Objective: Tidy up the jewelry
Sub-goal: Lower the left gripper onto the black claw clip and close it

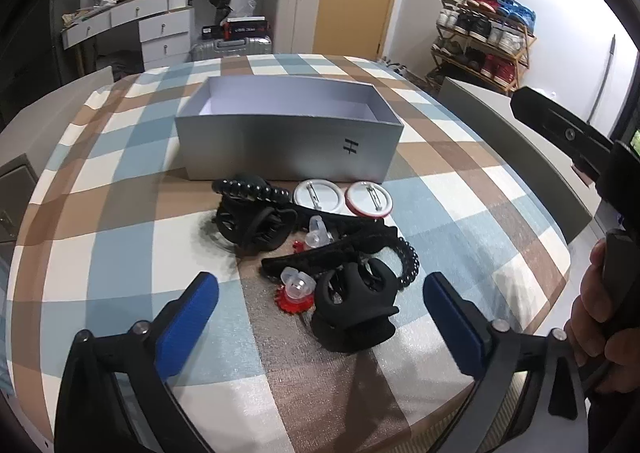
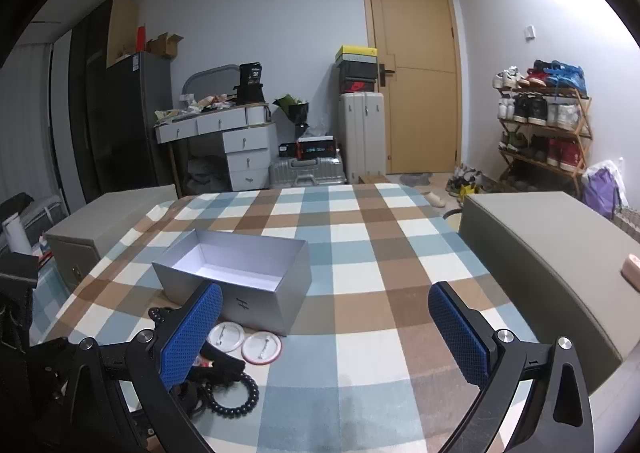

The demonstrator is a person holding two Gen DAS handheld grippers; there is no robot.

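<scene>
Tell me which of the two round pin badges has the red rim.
The right badge, nearer the box's "H" mark, shows a red edge; the left badge beside it is plain white and silver.

- Left gripper (image 1: 320,317): jaws spread wide, blue pads (image 1: 188,317) facing each other, nothing between them; it is tilted downward.
- Right gripper (image 2: 324,333): jaws spread wide, nothing held, aimed level and forward.
- Right hand (image 1: 596,317): bare fingers wrapped around the black handle, seen at the left camera's right edge.
</scene>
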